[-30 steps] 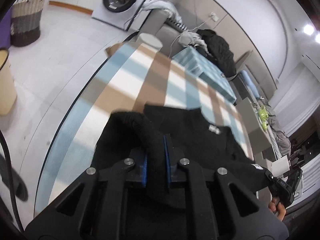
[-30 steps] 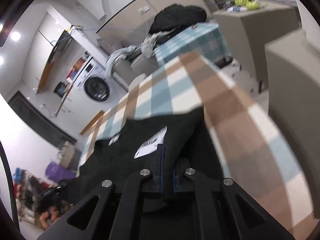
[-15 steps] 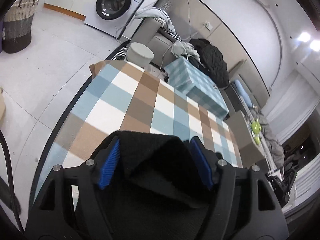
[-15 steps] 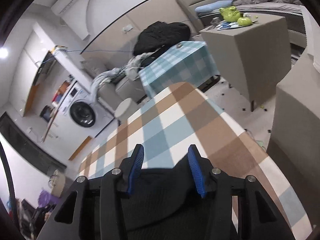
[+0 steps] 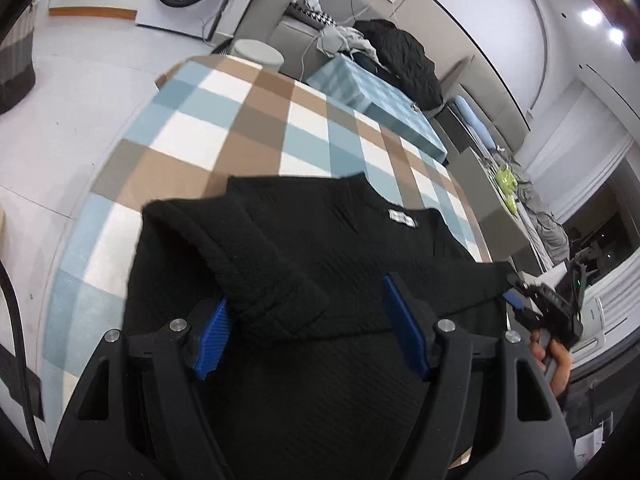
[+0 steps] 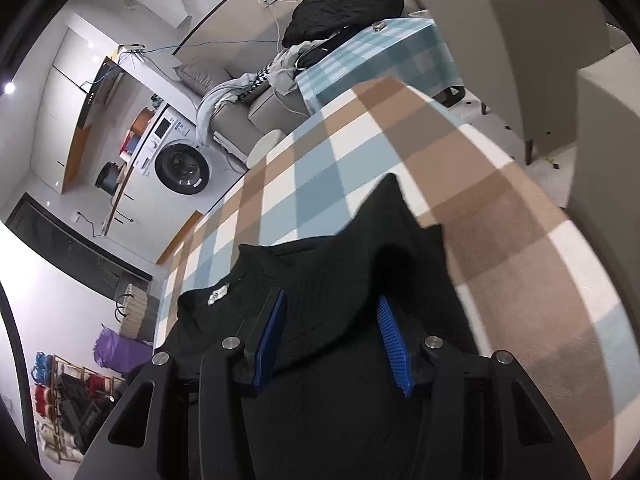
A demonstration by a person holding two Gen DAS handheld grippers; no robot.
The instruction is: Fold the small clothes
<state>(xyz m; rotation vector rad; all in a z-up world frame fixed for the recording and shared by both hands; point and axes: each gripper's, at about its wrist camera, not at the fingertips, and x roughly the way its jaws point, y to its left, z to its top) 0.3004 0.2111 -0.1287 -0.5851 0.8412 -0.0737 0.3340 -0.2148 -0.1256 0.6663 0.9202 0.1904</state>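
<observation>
A black knit sweater (image 5: 320, 264) lies spread on a worktop (image 5: 224, 120) covered in a blue, brown and white checked cloth. The garment occupies the near part of the worktop, its collar toward the far end and a small white label (image 5: 402, 218) showing at the neck. The far half of the checked cloth is bare.

In the left wrist view, the left gripper (image 5: 308, 328) sits low over the sweater with its jaws spread wide. One blue pad (image 5: 210, 338) stands against a folded sleeve cuff (image 5: 276, 300) that lies across the body of the sweater; the cuff rests between the jaws without being pinched. At the near right edge of the worktop the right gripper (image 5: 536, 304) shows beside the sweater's other side, with a hand (image 5: 554, 360) on its handle.

In the right wrist view, the right gripper (image 6: 332, 336) also hangs over the sweater with its jaws held wide apart, blue pads (image 6: 272, 336) on either side of a sleeve fold (image 6: 384, 248) that lies over the sweater's body, its far tip reaching toward the far end of the worktop. The fabric lies loose between them. The label (image 6: 218, 294) sits to the left of the pads.

Beyond the far end of the worktop stand a washing machine (image 6: 178, 160), a grey sofa (image 5: 288, 28) heaped with clothes, and a second table (image 5: 372, 96) in a teal check cloth.
</observation>
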